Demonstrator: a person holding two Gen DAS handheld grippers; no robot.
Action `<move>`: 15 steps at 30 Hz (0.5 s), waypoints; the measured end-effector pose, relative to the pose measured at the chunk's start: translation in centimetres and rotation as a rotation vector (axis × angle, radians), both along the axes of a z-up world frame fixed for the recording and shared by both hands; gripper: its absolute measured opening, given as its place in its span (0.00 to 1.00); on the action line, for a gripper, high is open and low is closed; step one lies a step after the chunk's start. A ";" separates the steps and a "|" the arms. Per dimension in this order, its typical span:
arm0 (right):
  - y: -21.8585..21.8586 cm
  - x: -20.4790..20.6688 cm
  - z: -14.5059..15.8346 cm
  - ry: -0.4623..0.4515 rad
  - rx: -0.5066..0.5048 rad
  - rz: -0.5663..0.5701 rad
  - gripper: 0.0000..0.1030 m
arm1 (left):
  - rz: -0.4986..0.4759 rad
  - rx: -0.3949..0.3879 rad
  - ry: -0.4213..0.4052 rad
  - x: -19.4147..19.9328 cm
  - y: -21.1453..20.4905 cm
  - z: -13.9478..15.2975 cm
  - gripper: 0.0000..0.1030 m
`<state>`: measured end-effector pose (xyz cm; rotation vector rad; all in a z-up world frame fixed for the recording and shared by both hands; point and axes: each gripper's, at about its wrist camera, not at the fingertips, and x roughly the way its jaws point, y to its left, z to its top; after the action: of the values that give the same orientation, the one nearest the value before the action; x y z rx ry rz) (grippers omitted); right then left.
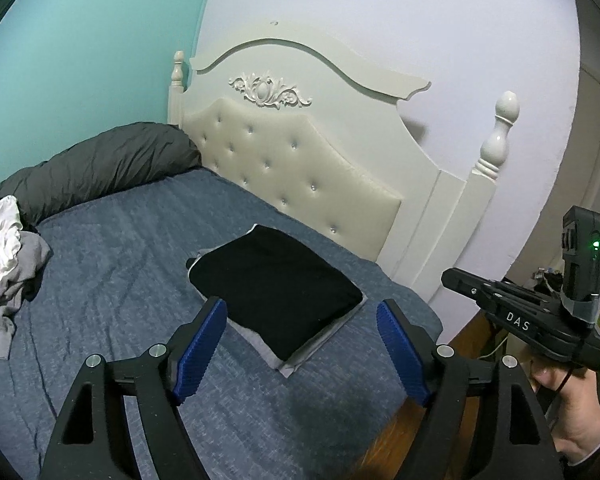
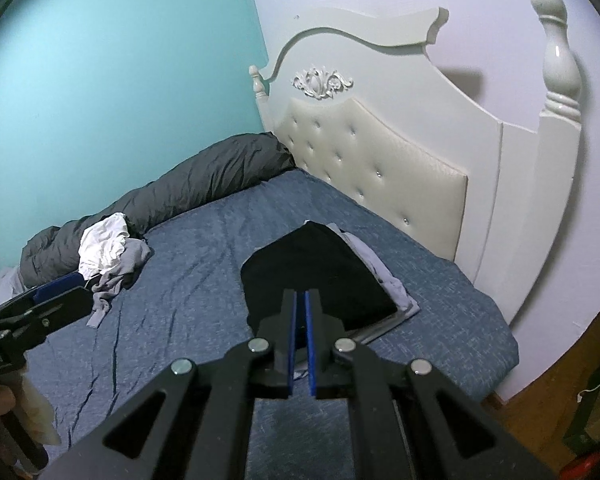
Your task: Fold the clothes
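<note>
- Folded black garment atop grey folded pieces, stack near bed's headboard end, 12 o'clock of both grippers.
- Left gripper spread wide, empty, hovering over stack's near edge; could snag top layer and undo fold if lowered carelessly.
- Right gripper clenched on nothing, pads nearly touching.
- Unfolded white-and-grey clothes heap at 10 o'clock, beside dark duvet roll; may grab two items at once.
- Blue bedsheet wrinkled; could pinch along with cloth.
</note>
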<state>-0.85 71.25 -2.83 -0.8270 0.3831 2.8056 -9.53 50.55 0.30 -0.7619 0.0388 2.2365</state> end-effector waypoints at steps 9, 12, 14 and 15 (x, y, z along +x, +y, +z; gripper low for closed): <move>-2.4 1.9 0.7 0.012 -0.024 0.001 0.10 | -0.005 0.007 0.025 1.7 -1.9 0.8 0.83; -3.3 2.5 0.7 0.009 -0.015 0.002 0.10 | -0.013 0.012 0.032 2.3 -2.5 1.1 0.85; -3.8 3.0 0.8 0.010 -0.009 0.002 0.11 | -0.015 0.011 0.037 2.6 -2.9 1.2 0.86; -3.9 3.2 0.8 0.010 -0.010 0.000 0.11 | -0.015 0.011 0.039 2.8 -3.2 1.2 0.86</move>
<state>2.39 67.35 -2.03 -0.8147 0.3987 2.8115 -6.70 47.35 1.51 -0.7100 0.0512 2.2351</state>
